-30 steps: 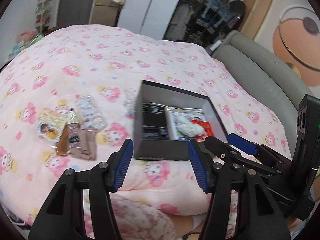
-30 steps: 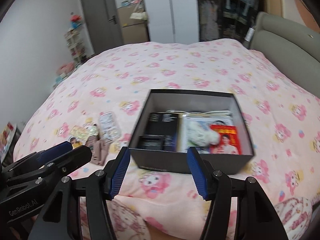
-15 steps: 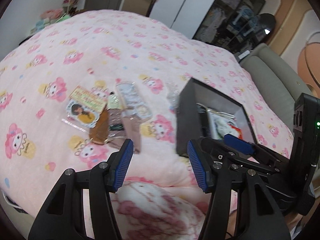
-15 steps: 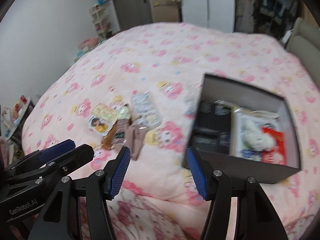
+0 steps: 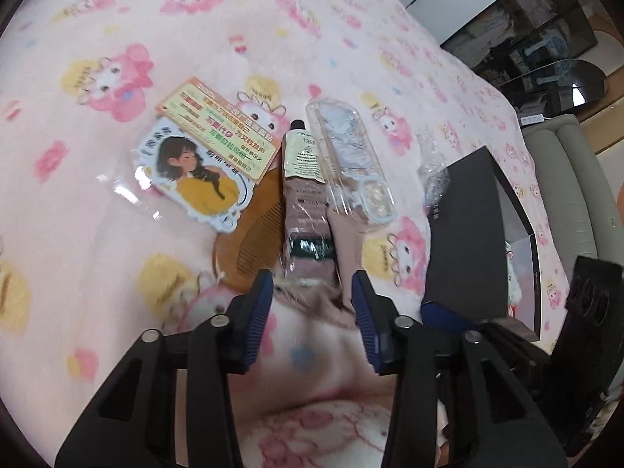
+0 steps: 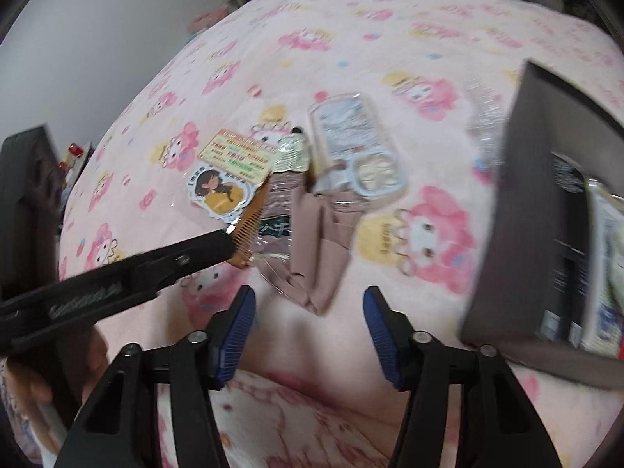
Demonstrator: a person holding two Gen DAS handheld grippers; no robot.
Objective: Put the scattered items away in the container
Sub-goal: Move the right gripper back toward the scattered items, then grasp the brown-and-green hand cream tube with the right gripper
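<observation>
Both grippers have swung off the black box (image 6: 546, 214) and down over the scattered pile. Left gripper (image 5: 312, 296) now hangs released, jaws astride the wrapped tube (image 5: 308, 210) beside the comb (image 5: 249, 249). Right gripper (image 6: 308, 323) is released too, near the brown pouch (image 6: 316, 241). Pickup looks imminent; nothing is grasped yet.

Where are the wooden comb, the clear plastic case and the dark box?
wooden comb (image 5: 255, 241), left wrist view, on its teeth.
clear plastic case (image 5: 347, 156), left wrist view, middle of its lid.
dark box (image 6: 546, 210), right wrist view, on its outer side wall.
</observation>
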